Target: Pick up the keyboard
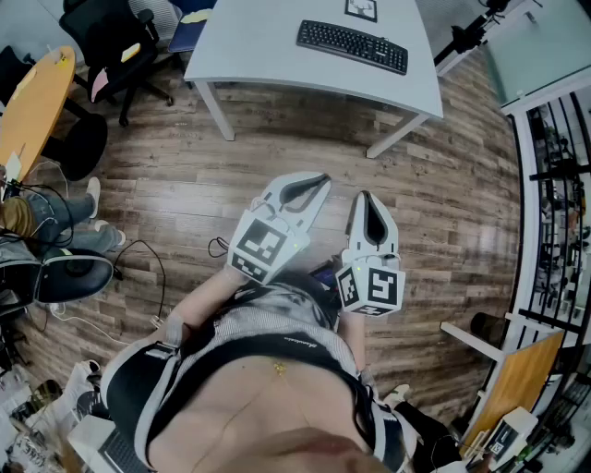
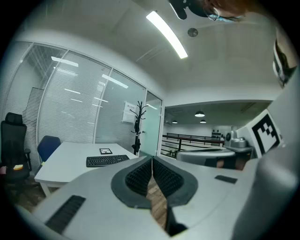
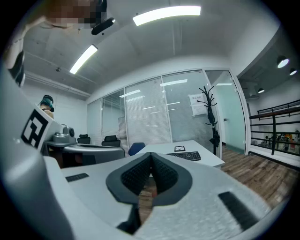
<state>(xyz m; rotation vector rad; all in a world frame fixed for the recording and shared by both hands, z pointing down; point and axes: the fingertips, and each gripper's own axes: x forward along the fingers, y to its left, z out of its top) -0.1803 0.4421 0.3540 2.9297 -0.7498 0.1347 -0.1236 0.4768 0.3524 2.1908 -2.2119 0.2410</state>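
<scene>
With the left gripper (image 1: 319, 183) and right gripper (image 1: 367, 197) both clenched empty near the person's body, well short of the keyboard (image 1: 352, 46) lying on the white table (image 1: 268, 51) ahead, the approach seems barely begun, and the next move likely calls for walking up and parting the jaws.

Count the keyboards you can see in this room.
1. The black keyboard lies on the white table, next to a square marker card. The table's far edge is out of frame in the head view, so another could be hidden there.
</scene>
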